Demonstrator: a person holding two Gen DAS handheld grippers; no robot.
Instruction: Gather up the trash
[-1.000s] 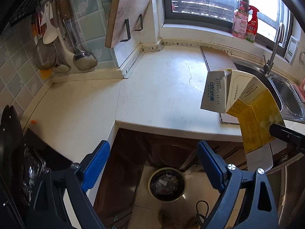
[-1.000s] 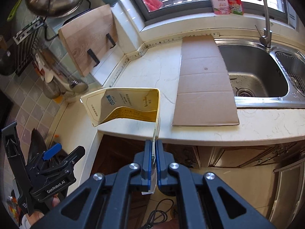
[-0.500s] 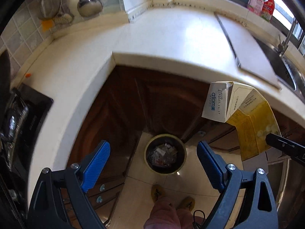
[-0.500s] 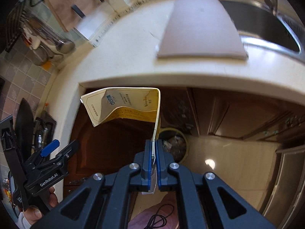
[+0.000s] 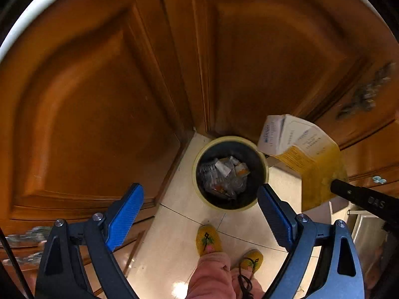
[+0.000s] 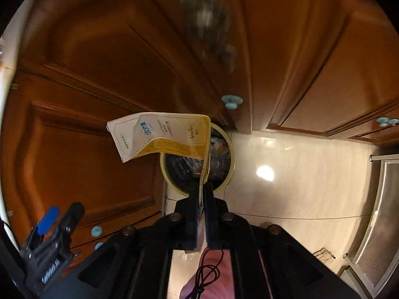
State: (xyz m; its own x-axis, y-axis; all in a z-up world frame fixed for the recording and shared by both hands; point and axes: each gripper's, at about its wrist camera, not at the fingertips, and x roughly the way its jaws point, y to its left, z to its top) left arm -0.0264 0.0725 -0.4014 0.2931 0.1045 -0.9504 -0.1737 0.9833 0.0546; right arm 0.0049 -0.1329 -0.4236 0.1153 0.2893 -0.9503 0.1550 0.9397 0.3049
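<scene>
Yellow and white packet [image 6: 162, 138] hung over the trash bin [image 6: 230, 149] rim, pinched by right tongs [image 6: 202, 186]. Left tongs [image 5: 199, 209] spread wide, empty, above bin full of trash. Brown cabinet doors [image 5: 99, 99] behind.

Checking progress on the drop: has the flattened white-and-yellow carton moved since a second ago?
Yes. The flattened white-and-yellow carton, pinched in the right gripper, has come down from the countertop to just above the round yellow-rimmed trash bin on the floor.
</scene>
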